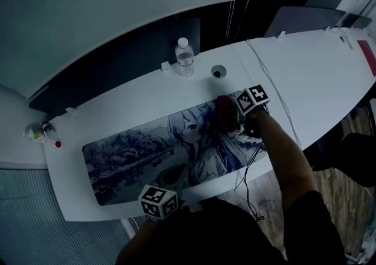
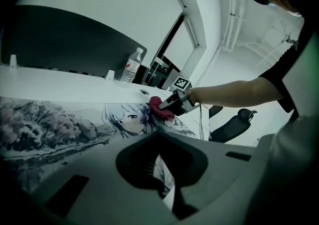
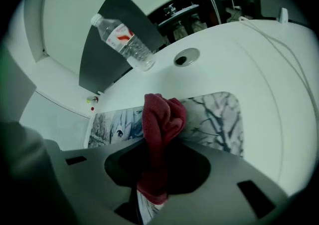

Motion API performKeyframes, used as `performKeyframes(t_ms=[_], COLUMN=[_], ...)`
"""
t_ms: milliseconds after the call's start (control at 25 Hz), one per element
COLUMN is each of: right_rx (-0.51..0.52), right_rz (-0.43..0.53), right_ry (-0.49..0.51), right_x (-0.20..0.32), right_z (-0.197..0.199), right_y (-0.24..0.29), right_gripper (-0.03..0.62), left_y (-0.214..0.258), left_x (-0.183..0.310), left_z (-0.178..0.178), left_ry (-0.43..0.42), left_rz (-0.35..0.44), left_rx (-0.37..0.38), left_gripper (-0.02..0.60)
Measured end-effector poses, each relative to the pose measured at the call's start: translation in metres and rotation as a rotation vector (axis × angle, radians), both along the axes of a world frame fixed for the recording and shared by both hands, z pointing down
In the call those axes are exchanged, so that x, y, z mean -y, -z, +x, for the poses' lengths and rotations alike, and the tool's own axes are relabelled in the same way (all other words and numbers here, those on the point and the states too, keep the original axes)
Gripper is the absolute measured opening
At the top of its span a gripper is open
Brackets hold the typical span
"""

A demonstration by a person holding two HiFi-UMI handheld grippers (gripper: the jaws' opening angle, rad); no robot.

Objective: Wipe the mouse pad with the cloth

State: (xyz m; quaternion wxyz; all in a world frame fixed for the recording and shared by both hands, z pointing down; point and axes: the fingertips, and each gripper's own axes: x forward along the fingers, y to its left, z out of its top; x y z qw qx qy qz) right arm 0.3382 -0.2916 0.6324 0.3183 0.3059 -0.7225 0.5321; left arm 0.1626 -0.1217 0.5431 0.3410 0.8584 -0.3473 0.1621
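A long mouse pad (image 1: pixel 135 152) printed with an anime figure and grey trees lies along the white desk (image 1: pixel 305 76). My right gripper (image 1: pixel 231 117) is shut on a dark red cloth (image 1: pixel 223 107) at the pad's right end. In the right gripper view the cloth (image 3: pixel 160 119) bunches up out of the jaws of the right gripper (image 3: pixel 154 169) over the pad (image 3: pixel 219 119). The left gripper view shows the cloth (image 2: pixel 159 107) resting on the pad (image 2: pixel 50 124). My left gripper (image 1: pixel 171 193) sits low at the pad's front edge, jaws close together with nothing between them (image 2: pixel 163 179).
A clear water bottle (image 1: pixel 184 57) stands at the back of the desk beside a round cable hole (image 1: pixel 218 71). A white cable (image 1: pixel 276 90) runs across the desk right of the pad. Small bottles (image 1: pixel 44 131) sit at the far left corner. A dark office chair (image 2: pixel 234 124) stands off the desk's right end.
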Motion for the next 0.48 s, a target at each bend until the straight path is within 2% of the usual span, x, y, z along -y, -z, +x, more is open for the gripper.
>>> performKeyframes(t_ms=[280, 480], right_rx=[-0.044, -0.067], right_rz=[0.006, 0.01], right_ry=[-0.047, -0.059], right_x=[0.009, 0.012], right_z=[0.071, 0.09], right_y=[0.0, 0.001], right_gripper=[0.112, 0.112], left_y=[0.0, 0.0], left_x=[0.003, 0.0], left_z=[0.021, 0.021], left_ry=[-0.013, -0.005], left_rz=[0.0, -0.002], left_rx=[0.014, 0.023], left_gripper=[0.006, 0.006])
